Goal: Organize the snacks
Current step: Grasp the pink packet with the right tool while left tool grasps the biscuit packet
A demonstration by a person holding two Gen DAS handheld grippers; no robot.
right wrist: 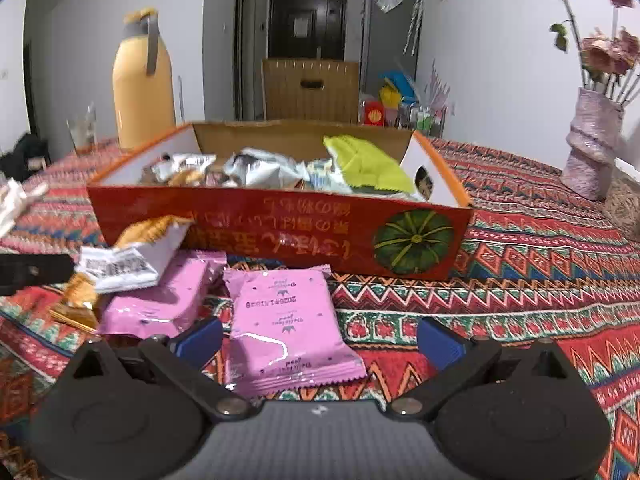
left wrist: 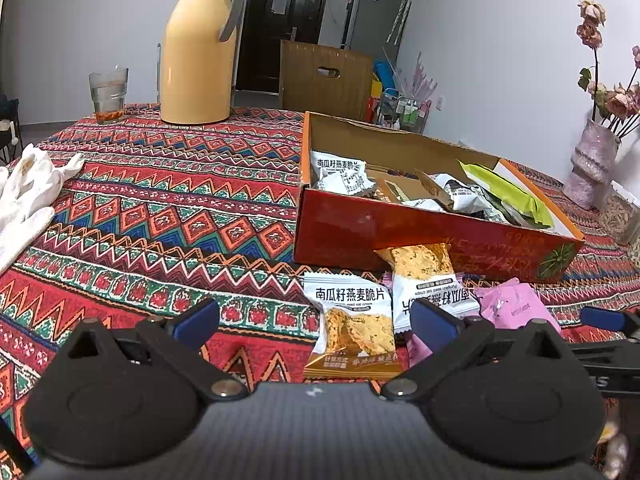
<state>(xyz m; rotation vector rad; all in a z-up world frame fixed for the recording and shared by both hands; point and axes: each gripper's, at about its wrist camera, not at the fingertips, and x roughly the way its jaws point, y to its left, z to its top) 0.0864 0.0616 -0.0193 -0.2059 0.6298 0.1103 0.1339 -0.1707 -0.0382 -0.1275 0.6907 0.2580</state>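
**A lived-in home, seen from the dining table**

The setting is a private home, most likely a small apartment's living and dining area. The table wears a bright patterned tablecloth [left wrist: 160,208], and on it stand a yellow thermos jug [left wrist: 200,52], a drinking glass [left wrist: 108,94] and a vase of faded pink flowers [right wrist: 592,144] (everyday household things, none of them commercial). A red cardboard box [right wrist: 280,232] holds individually wrapped snacks. Behind the table, plain white walls lead to a dark entrance door [right wrist: 307,26], with a grey refrigerator [left wrist: 376,12] beside it, papers stuck to its front. A brown cardboard carton [left wrist: 326,76] and cluttered colourful odds and ends sit on the floor nearby.
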